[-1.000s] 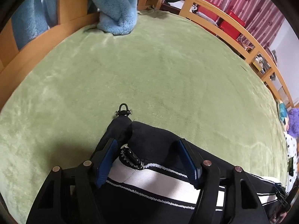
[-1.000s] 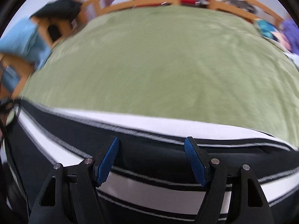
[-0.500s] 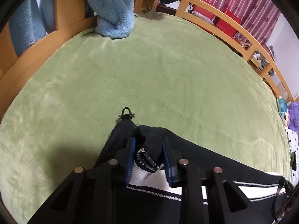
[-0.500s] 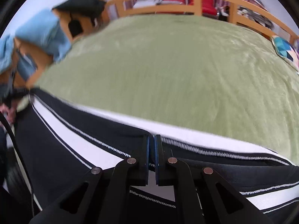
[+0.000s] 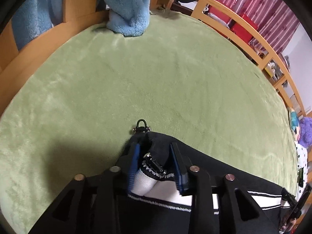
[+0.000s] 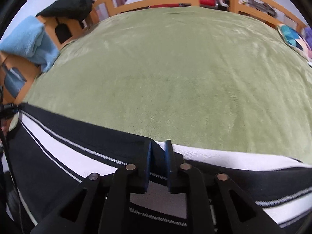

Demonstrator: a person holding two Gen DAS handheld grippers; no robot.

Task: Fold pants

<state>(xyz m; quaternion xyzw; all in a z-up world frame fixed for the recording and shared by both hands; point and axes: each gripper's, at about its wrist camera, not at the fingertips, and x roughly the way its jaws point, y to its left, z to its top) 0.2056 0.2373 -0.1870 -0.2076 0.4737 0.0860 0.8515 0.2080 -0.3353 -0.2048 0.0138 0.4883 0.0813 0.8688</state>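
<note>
The pants (image 5: 224, 171) are black with white side stripes and lie along the near edge of a green blanket (image 5: 156, 74). My left gripper (image 5: 155, 148) is shut on a bunched end of the pants, with a metal clasp (image 5: 154, 162) and a small ring (image 5: 140, 125) showing at the bunch. In the right wrist view my right gripper (image 6: 158, 146) is shut on a pinched fold along the upper edge of the pants (image 6: 78, 152). The fabric stretches left and right from it.
A blue fleece (image 5: 126, 9) hangs over the wooden bed frame (image 5: 243, 37) at the far left. A dark garment (image 6: 68, 5) sits on the headboard post. A colourful cushion (image 6: 292, 37) and a purple plush toy (image 5: 306, 130) lie at the right.
Both grippers were open around the pants a second ago and have since closed on the fabric. The right gripper has lifted its fold slightly.
</note>
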